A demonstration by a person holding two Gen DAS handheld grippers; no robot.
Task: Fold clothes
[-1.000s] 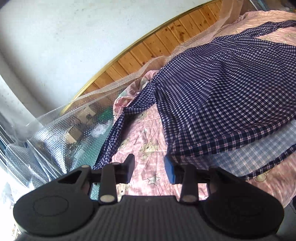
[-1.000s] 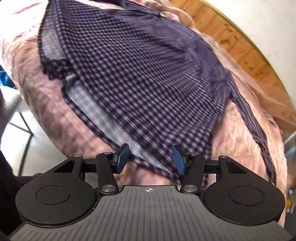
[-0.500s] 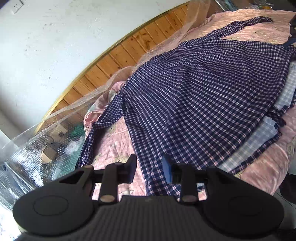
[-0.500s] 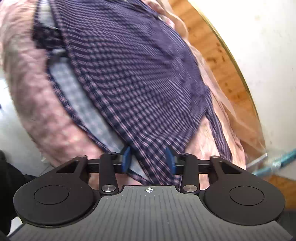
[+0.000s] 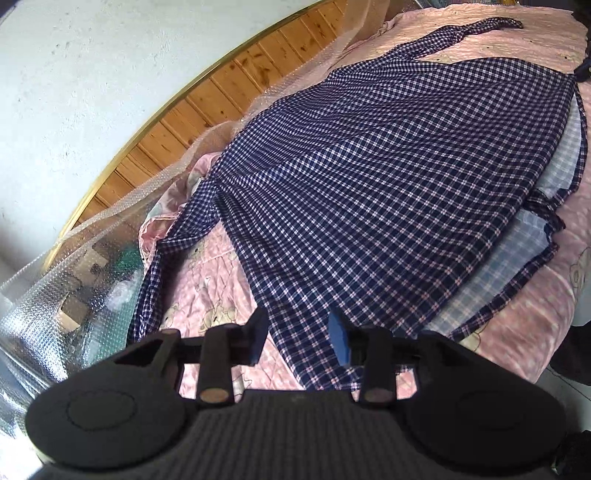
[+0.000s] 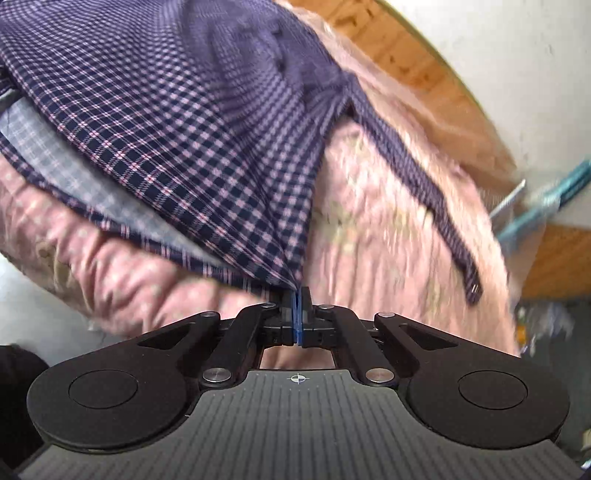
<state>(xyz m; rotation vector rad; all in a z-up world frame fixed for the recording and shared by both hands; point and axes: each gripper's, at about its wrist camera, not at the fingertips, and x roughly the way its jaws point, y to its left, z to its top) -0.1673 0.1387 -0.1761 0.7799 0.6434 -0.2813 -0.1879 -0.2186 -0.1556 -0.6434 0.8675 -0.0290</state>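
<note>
The checked shirt (image 5: pixel 369 192) lies spread on the pink quilt (image 5: pixel 207 306) of the bed, one sleeve (image 5: pixel 162 266) trailing toward 8 o'clock in the left wrist view and the other (image 5: pixel 476 29) reaching toward 1 o'clock. Its paler inside face (image 5: pixel 517 258) shows along the hem at 4 o'clock, where the upper layer sits short of the lower one. The right tool (image 6: pixel 298 314) is closed tight on a corner of the shirt, and the cloth fans out from the pinch toward 11 o'clock, which suggests the corner is held for lifting or carrying over in a fold. The left tool (image 5: pixel 295 336) is open wide with nothing between its fingers, and it hangs over the near edge of the shirt, probably placed to take a second corner so that the cloth can move evenly. Compared with half a second ago, the right tool has gone from partly open around the hem to fully closed on it; the left tool has opened a little wider and sits at much the same place over the hem. The wooden headboard (image 5: pixel 229 92) borders the bed at 10 o'clock.
</note>
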